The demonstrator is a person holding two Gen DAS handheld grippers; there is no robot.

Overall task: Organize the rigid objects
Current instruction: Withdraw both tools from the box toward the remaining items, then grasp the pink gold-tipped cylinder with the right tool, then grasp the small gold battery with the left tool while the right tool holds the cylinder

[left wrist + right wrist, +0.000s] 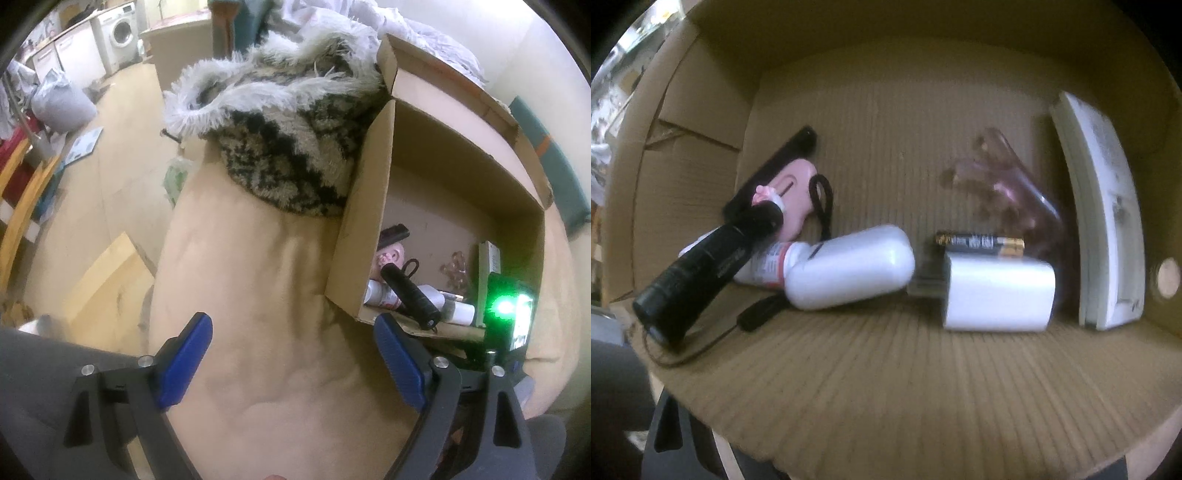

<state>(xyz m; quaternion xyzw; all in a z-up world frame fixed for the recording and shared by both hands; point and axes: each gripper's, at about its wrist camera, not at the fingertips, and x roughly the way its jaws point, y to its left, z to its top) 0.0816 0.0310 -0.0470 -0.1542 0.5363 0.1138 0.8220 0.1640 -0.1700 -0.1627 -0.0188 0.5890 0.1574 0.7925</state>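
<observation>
The cardboard box holds one black flashlight, two white bottles, one battery, one pale book.

Fluffy patterned blanket on beige cushion; washing machine behind.

The left gripper has two blue pads on angular black plastic arms, each arm fastened with round silver screws. Triangular cut-outs mark the black brackets at 7 and 5 o'clock. At 3 o'clock in the left wrist view, the right gripper's black body carries a glowing green light. In the right wrist view only a black bracket corner shows at 7 o'clock.
</observation>
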